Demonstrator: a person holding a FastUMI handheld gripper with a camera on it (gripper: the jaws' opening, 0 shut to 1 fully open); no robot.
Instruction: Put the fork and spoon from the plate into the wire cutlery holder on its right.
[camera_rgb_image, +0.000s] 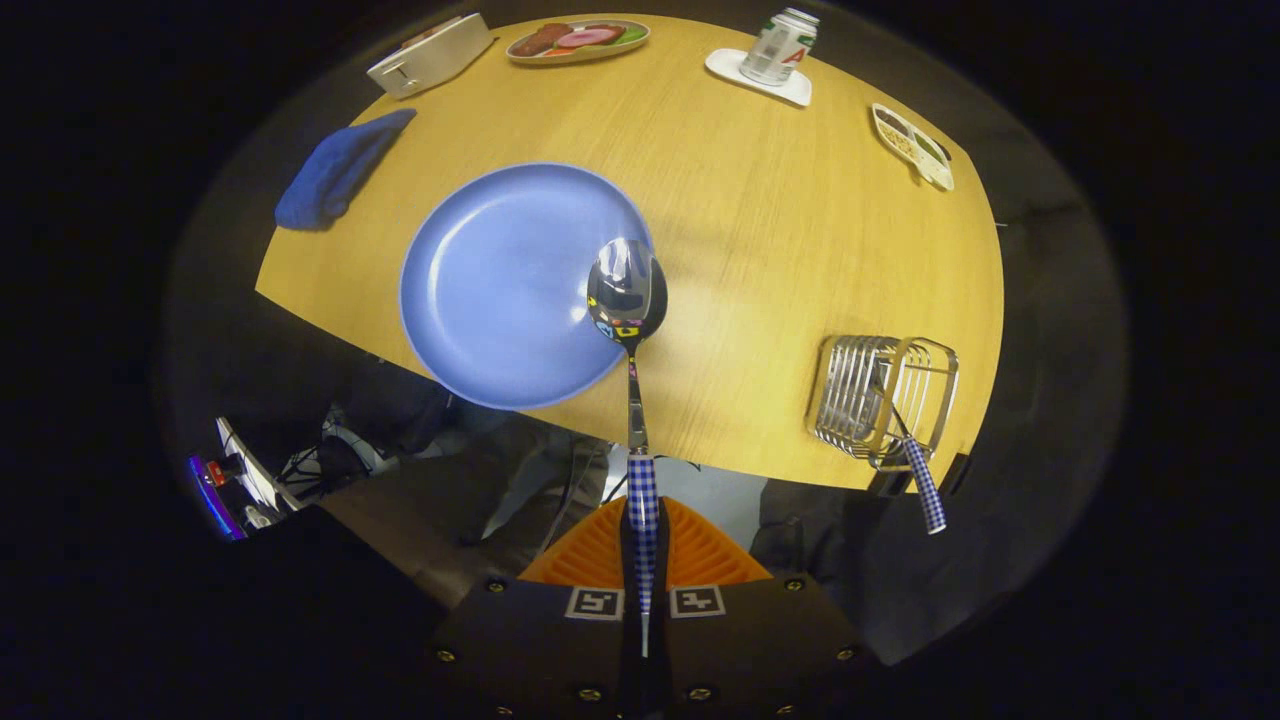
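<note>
My gripper (643, 545) is shut on the spoon's blue-checked handle, high above the table. The spoon (628, 300) points straight ahead from the fingers, its shiny bowl hanging over the right rim of the blue plate (500, 290). The plate lies bare on the wooden table. To the right, near the table's near edge, stands the wire cutlery holder (880, 400). A utensil with a blue-checked handle (922, 485) leans out of the holder toward me; its head is hidden inside the wires.
A folded blue cloth (340, 170) lies left of the plate. At the far side sit a white box (430, 55), a dish of food (578, 40), a can (780, 45) on a white coaster and a small divided dish (912, 145). Cables lie on the floor.
</note>
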